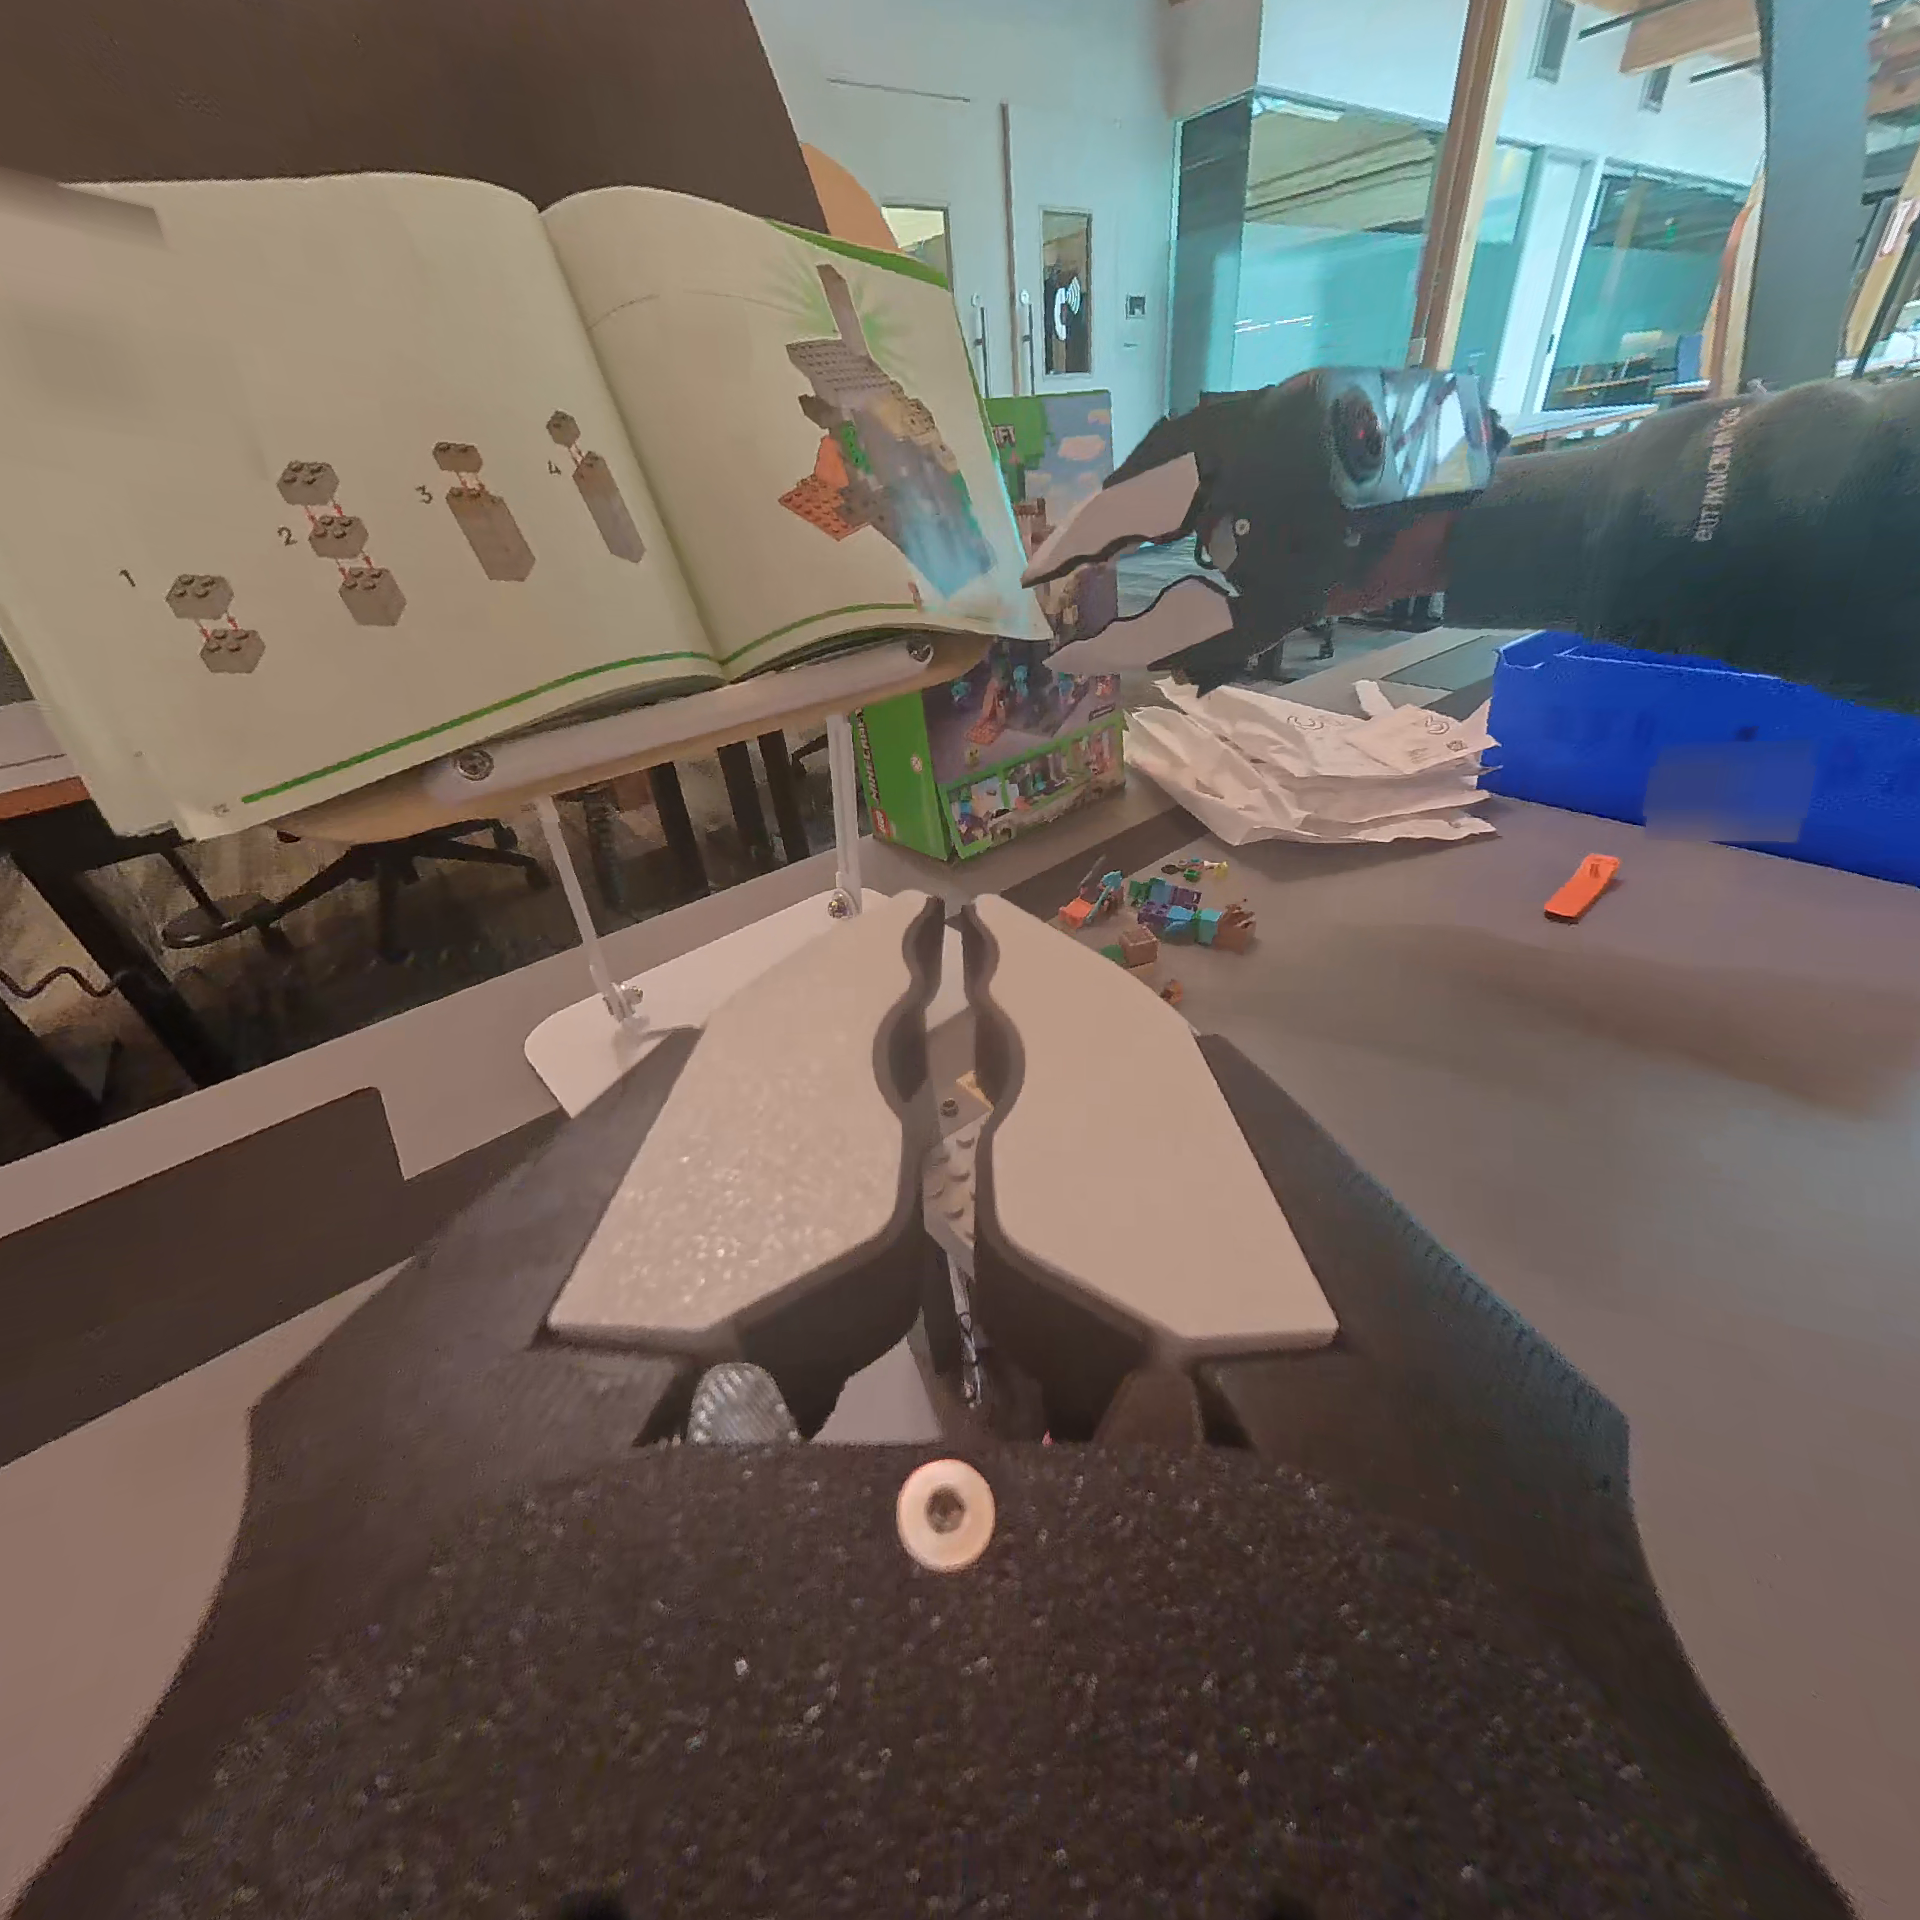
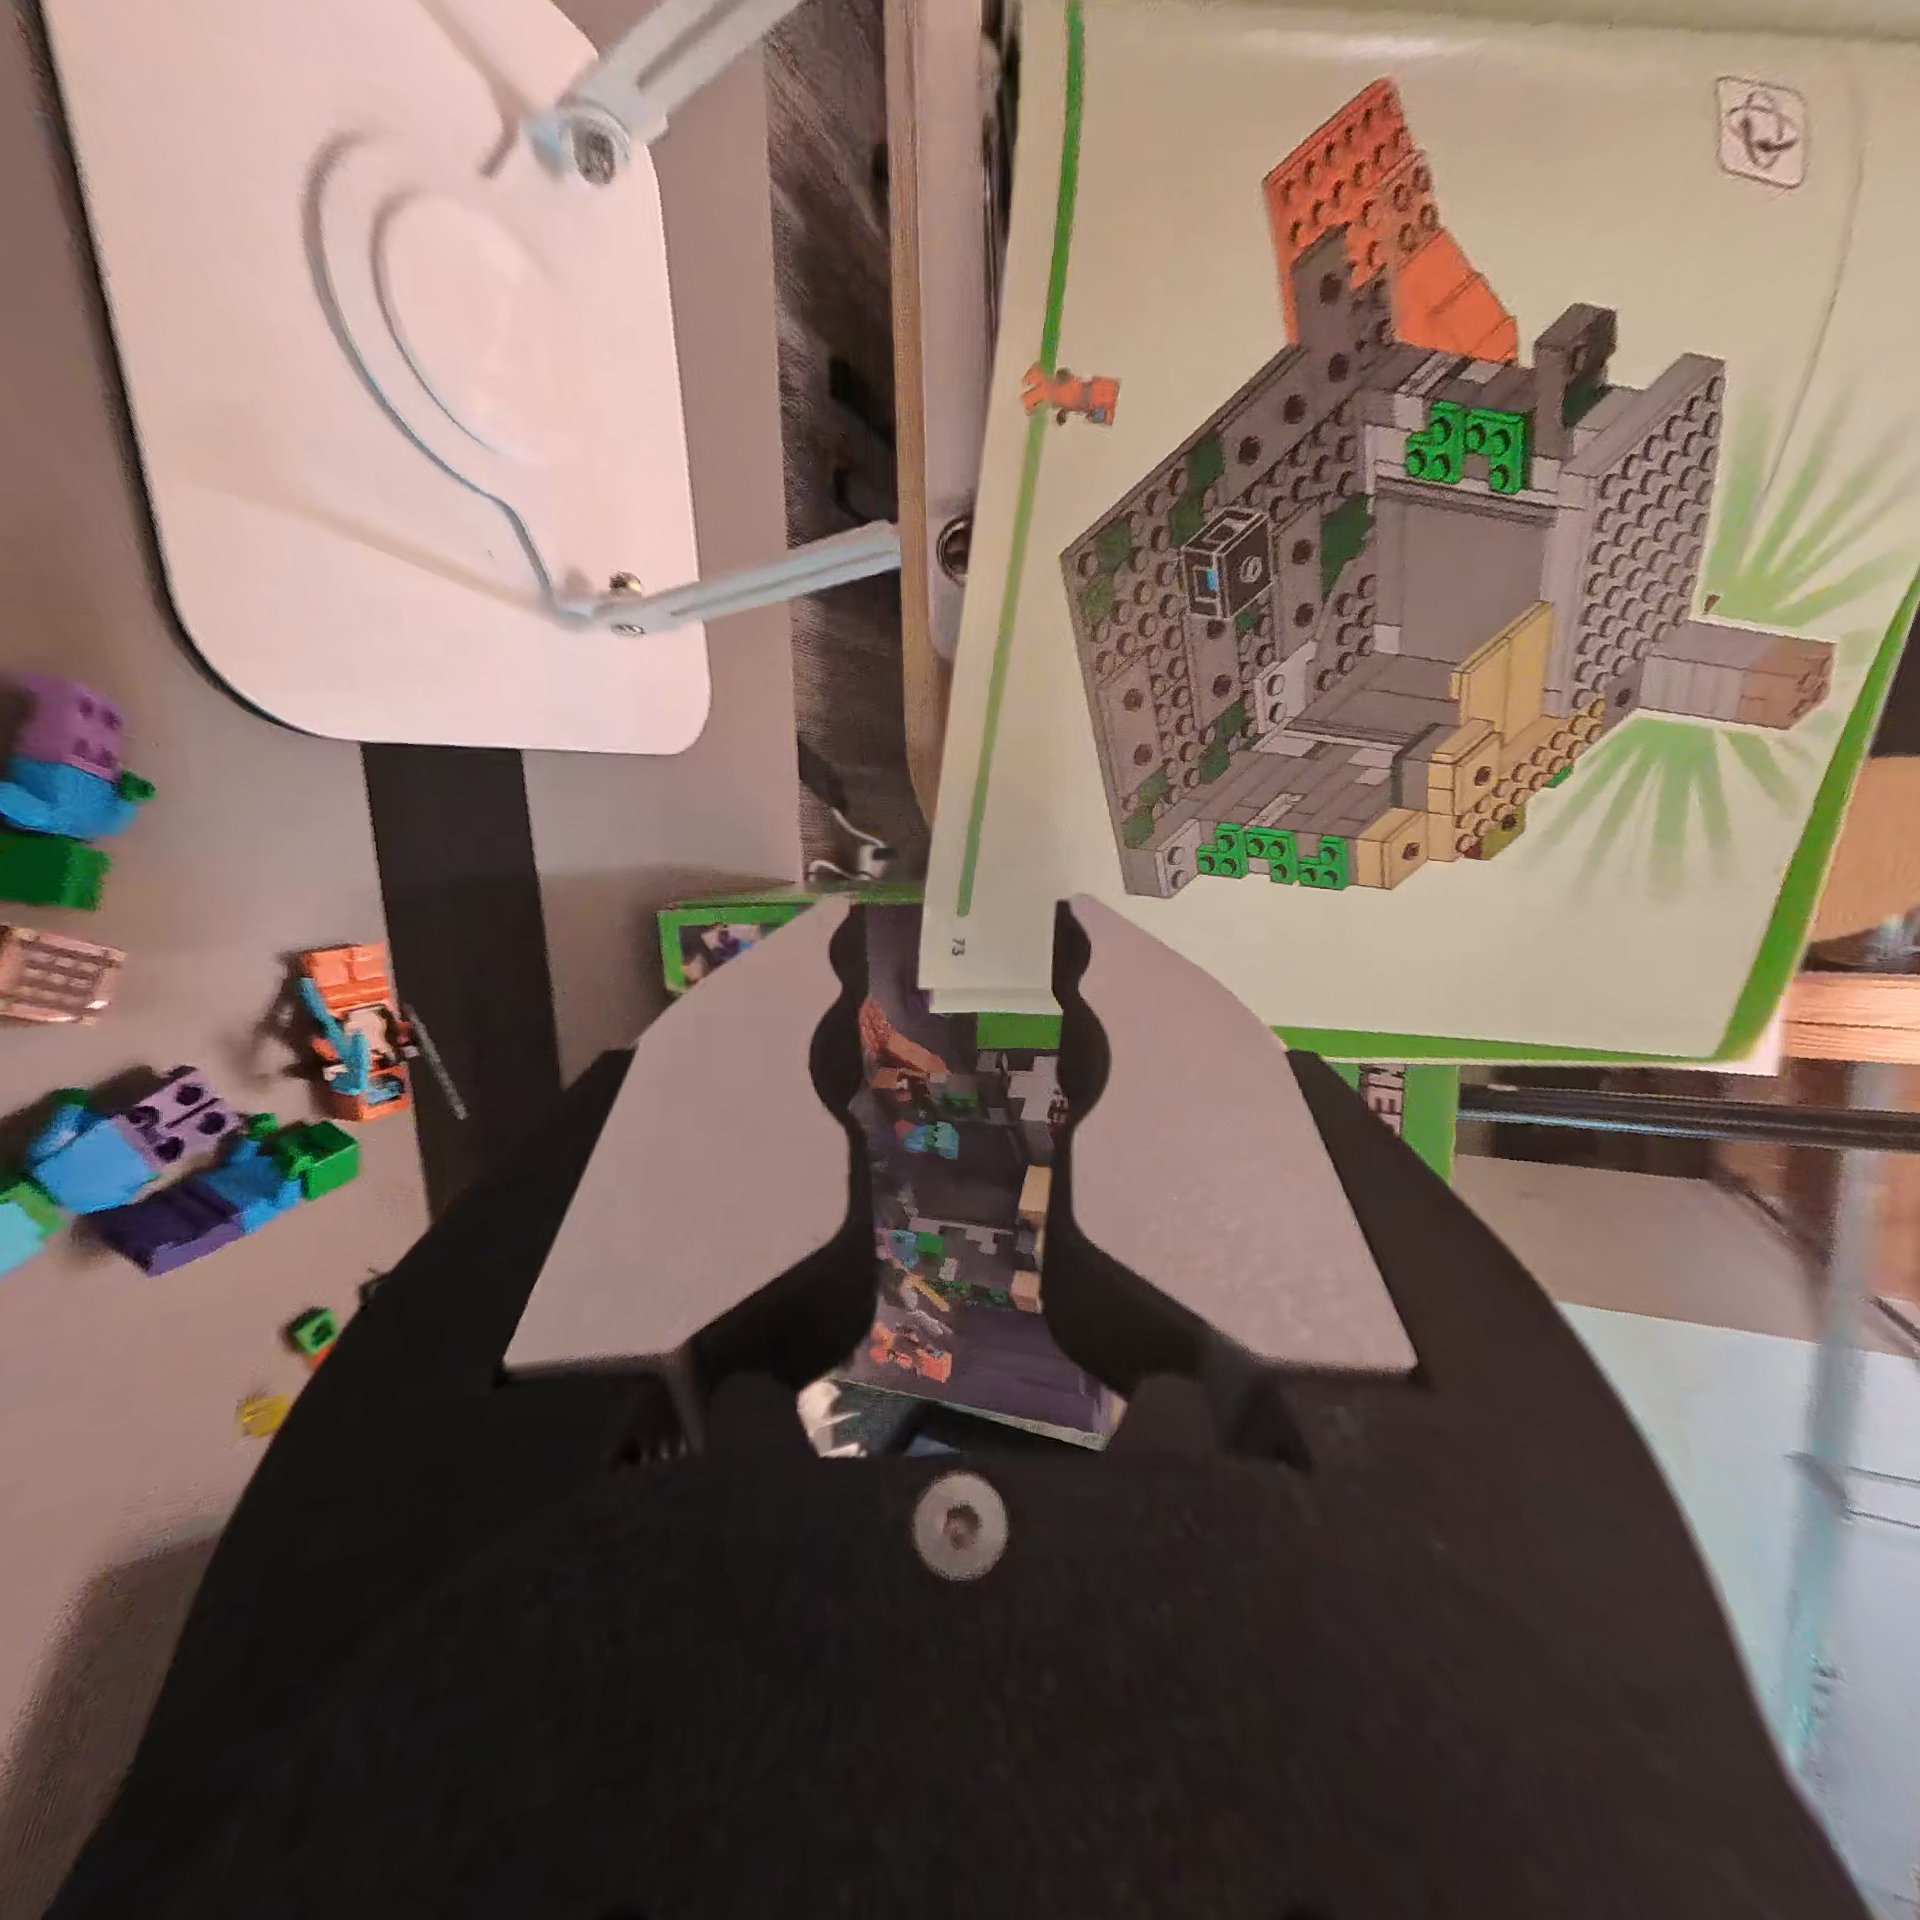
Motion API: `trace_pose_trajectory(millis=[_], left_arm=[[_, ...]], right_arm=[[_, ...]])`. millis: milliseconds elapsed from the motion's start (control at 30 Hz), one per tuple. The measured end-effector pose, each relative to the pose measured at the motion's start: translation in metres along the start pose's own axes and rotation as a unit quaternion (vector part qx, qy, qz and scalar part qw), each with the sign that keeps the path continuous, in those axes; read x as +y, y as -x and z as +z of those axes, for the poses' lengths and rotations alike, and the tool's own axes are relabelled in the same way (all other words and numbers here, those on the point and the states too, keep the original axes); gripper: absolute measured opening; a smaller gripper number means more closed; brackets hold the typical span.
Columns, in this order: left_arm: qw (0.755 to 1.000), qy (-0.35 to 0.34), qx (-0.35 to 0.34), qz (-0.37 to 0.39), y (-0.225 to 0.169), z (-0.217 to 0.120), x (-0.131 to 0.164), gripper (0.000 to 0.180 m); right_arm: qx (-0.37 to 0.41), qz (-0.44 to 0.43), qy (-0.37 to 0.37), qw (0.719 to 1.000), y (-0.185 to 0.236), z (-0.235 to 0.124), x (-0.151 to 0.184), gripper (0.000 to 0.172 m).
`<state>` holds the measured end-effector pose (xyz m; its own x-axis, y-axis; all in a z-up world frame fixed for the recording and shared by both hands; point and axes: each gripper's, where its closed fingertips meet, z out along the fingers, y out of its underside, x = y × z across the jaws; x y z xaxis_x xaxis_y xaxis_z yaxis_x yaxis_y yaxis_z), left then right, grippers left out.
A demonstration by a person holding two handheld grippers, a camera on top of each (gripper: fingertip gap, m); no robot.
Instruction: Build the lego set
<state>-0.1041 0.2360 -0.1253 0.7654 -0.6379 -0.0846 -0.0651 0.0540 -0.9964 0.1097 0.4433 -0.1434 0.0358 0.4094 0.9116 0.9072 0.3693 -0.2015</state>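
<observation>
- Up on a white-based book stand (image 1: 665,997), an open instruction booklet (image 1: 416,468) lies tilted back, its spine running away from the left camera and its long axis crossing that view left to right; in the right wrist view the same booklet (image 2: 1455,520) appears turned on its side, its lower page corner pointing down toward the right gripper.
- Pale green pages show numbered brick-stacking drawings on one side and a colour drawing of a grey, tan, green and orange brick building on the other, edged by a bright green line.
- Left gripper (image 1: 951,920) sits low over the grey table (image 1: 1558,1143), pointing at the stand's base; its fingers are nearly together, and a small grey studded plate (image 1: 961,1164) with a tan piece is lodged deep between them, well back from the tips (whether the pads press on it cannot be told).
- Right gripper (image 2: 956,925) is raised and rolled sideways, reaching in from the right in the left wrist view (image 1: 1091,613); its fingers stand apart with the booklet's page corner between the tips, not pinched.
- Behind that corner stands a green toy box (image 1: 987,758); loose coloured bricks (image 1: 1164,914), crumpled white paper bags (image 1: 1309,769), a blue bin (image 1: 1662,727) and an orange brick separator (image 1: 1581,885) lie on the table.
</observation>
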Motion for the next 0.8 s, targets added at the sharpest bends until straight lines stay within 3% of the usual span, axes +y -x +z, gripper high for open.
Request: trace_pose_trajectory(millis=[567, 800], left_arm=[[1.0, 0.005, 0.007, -0.006, 0.001, -0.001, 0.006, 0.003], [1.0, 0.01, 0.016, 0.0, -0.002, 0.003, 0.002, 0.003]], right_arm=[[0.023, -0.012, -0.013, 1.0, -0.01, 0.0, -0.001, 0.0], [0.055, 0.003, -0.026, 0.998, -0.025, -0.015, -0.018, 0.0]])
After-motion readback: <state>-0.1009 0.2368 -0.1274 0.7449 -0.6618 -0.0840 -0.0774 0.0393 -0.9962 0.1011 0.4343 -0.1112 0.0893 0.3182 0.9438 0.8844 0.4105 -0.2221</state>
